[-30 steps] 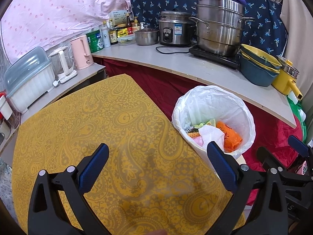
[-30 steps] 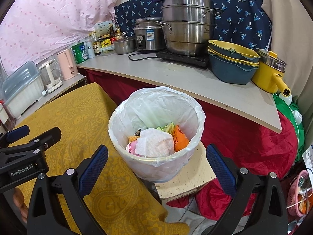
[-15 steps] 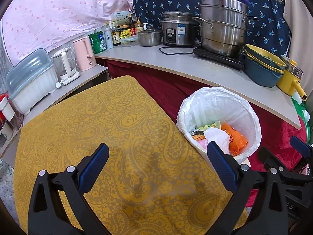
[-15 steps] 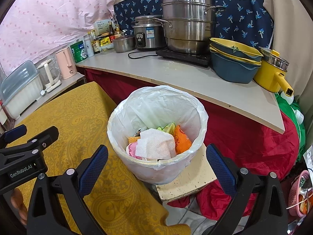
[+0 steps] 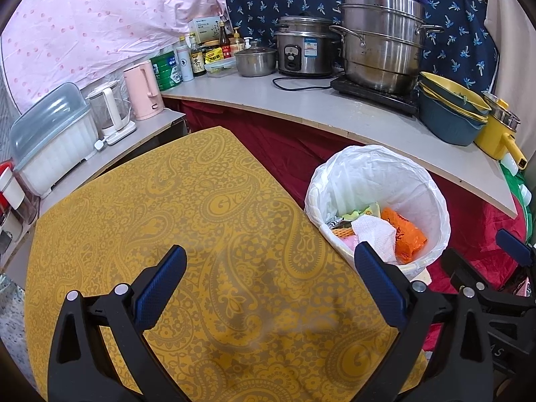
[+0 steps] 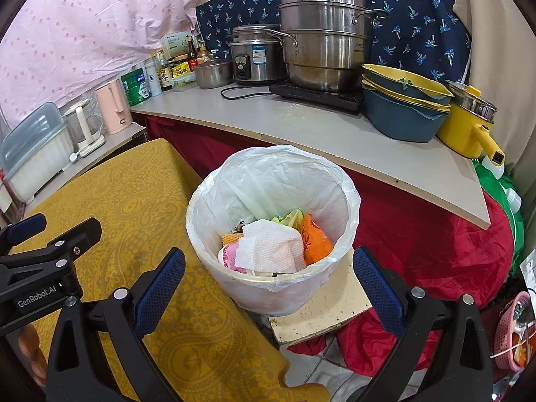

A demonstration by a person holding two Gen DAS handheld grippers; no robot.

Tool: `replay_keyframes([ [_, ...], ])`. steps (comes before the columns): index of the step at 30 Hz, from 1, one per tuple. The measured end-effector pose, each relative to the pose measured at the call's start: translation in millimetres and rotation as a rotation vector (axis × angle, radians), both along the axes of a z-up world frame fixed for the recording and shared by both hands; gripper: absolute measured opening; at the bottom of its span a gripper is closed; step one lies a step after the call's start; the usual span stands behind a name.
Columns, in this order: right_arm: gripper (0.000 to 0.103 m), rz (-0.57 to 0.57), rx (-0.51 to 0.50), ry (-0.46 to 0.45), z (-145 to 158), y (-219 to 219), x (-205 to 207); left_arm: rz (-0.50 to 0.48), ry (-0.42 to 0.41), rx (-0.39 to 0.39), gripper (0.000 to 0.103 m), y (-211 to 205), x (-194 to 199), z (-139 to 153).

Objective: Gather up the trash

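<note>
A white-lined trash bin (image 6: 234, 181) (image 5: 432, 197) stands on a cream stool (image 6: 321, 315) beside the yellow paisley table (image 5: 187, 221) (image 6: 134, 207). Inside it lie a white paper towel (image 6: 268, 248) (image 5: 373, 231), an orange wrapper (image 6: 313, 238) (image 5: 407, 232), green scraps and a pink piece. My left gripper (image 5: 268, 278) hovers open over the table's near part, nothing between its blue pads. My right gripper (image 6: 268, 281) is open in front of the bin's near rim, holding nothing. The left gripper's body (image 6: 43, 268) shows at the left edge of the right wrist view.
A grey counter (image 6: 335, 134) curves behind the bin with a steamer pot (image 6: 325, 37), rice cooker (image 6: 254, 57), stacked blue and yellow bowls (image 6: 402, 100), a yellow pot (image 6: 469, 124), bottles and kettles. Red cloth (image 6: 418, 227) drapes below. A pink basket (image 6: 512, 328) sits low right.
Both grippers have drawn back and risen slightly, so the bin and table sit a little lower and farther in view. Both stay open; the trash in the bin is unchanged.
</note>
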State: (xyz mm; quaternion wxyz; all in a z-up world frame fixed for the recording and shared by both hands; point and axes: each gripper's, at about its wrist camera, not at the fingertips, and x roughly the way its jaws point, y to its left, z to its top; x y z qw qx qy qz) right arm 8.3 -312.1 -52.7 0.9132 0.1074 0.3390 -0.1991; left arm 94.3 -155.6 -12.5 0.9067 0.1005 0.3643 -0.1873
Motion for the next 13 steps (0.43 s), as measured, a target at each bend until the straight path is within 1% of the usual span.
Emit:
replay_keyframes([
  [10,0.097,0.001,0.002,0.001,-1.6,1.4,2.0,-0.004,-0.007,-0.010,0.096,1.3,0.8,0.6],
  [13,0.097,0.001,0.001,0.002,-1.3,0.8,1.5,-0.009,-0.010,0.000,0.096,-0.1,1.5,-0.6],
])
